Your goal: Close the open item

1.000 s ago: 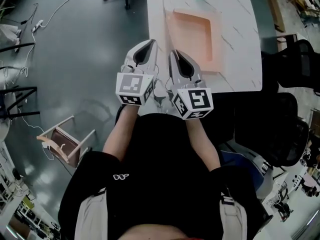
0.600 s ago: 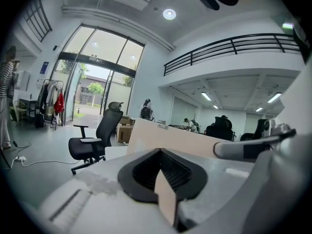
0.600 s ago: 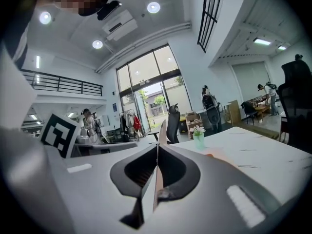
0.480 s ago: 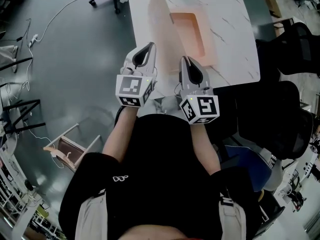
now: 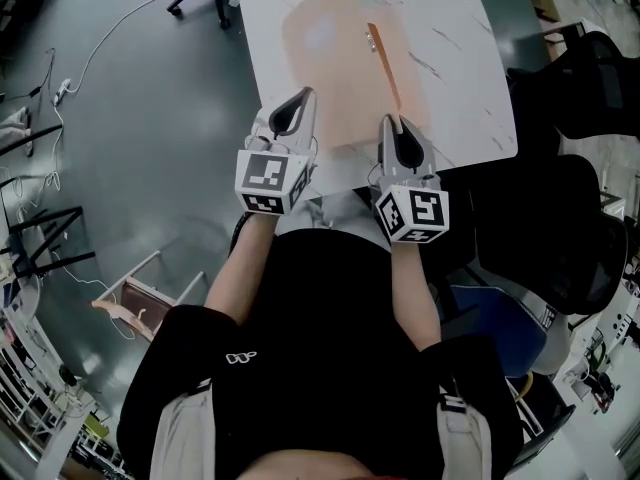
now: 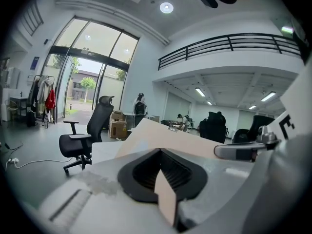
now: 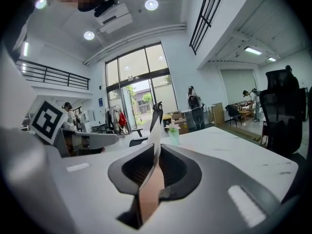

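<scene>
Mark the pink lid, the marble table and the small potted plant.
pink lid (image 5: pixel 330 63): head view, on its flat outer face.
marble table (image 5: pixel 455 78): head view, on the bare top to the right of the lid.
small potted plant (image 7: pixel 172 134): right gripper view, on its pot.

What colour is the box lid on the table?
The box lid is a plain pale peach-pink; it shows best in the head view.
</scene>
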Available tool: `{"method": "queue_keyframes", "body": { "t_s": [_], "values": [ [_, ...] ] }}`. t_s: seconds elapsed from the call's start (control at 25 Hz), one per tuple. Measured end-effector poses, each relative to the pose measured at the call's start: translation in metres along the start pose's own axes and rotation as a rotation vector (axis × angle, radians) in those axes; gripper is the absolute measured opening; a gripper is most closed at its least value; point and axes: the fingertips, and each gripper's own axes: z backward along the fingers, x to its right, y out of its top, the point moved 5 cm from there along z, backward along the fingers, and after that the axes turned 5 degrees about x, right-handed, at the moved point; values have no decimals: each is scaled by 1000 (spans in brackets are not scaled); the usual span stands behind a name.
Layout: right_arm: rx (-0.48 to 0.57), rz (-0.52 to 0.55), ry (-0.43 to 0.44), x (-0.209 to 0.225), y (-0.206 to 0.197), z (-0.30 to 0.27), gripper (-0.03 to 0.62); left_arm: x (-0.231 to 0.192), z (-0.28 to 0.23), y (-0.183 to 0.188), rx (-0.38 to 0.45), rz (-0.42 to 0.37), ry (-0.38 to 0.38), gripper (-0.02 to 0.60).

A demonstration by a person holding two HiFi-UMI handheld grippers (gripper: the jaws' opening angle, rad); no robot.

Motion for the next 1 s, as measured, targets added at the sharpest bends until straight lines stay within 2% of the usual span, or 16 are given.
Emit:
{"method": "queue_keyframes", "body": {
  "t_s": [0.56,1.0],
  "values": [
    [-105,-1,-126,70,-43,-4,55,5,-18,-9,-36,-3,-20,0],
    [-225,-4,-192,110,-83,-14,66,7,-26,-17,-61,1,-23,0]
  ]
}}
